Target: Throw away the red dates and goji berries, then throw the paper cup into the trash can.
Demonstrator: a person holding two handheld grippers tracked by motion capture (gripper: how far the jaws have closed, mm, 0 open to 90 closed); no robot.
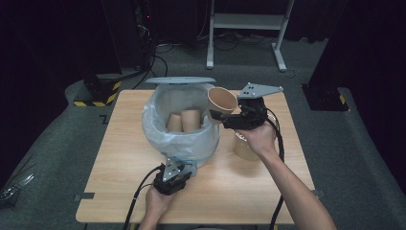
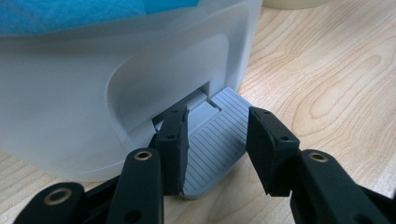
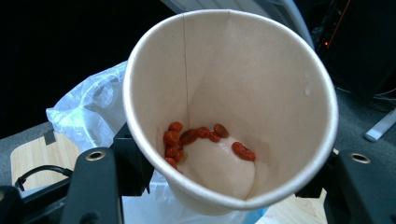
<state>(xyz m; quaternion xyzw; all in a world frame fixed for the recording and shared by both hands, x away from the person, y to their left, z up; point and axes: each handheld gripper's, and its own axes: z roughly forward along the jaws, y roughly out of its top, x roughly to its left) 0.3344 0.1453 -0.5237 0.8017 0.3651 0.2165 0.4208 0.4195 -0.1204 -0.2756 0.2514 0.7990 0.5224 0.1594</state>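
A white pedal bin (image 1: pixel 184 146) lined with a clear plastic bag (image 1: pixel 158 120) stands mid-table, its grey lid (image 1: pixel 180 80) raised. Two brown paper cups (image 1: pixel 190 120) lie inside. My left gripper (image 1: pixel 176 168) is low at the bin's front; in the left gripper view its jaws (image 2: pixel 217 116) sit on either side of the ribbed grey pedal (image 2: pixel 210 154), closed on it. My right gripper (image 1: pixel 225 117) holds a brown paper cup (image 1: pixel 221 101) tilted over the bin's right rim. In the right gripper view the cup (image 3: pixel 261 79) holds several red berries (image 3: pixel 201 140).
A pale cup (image 1: pixel 242 146) stands on the wooden table (image 1: pixel 124 158) under the right hand. Cables trail from both grippers toward the front edge. A white desk frame (image 1: pixel 249 21) stands on the floor beyond the table. The left side of the table is bare.
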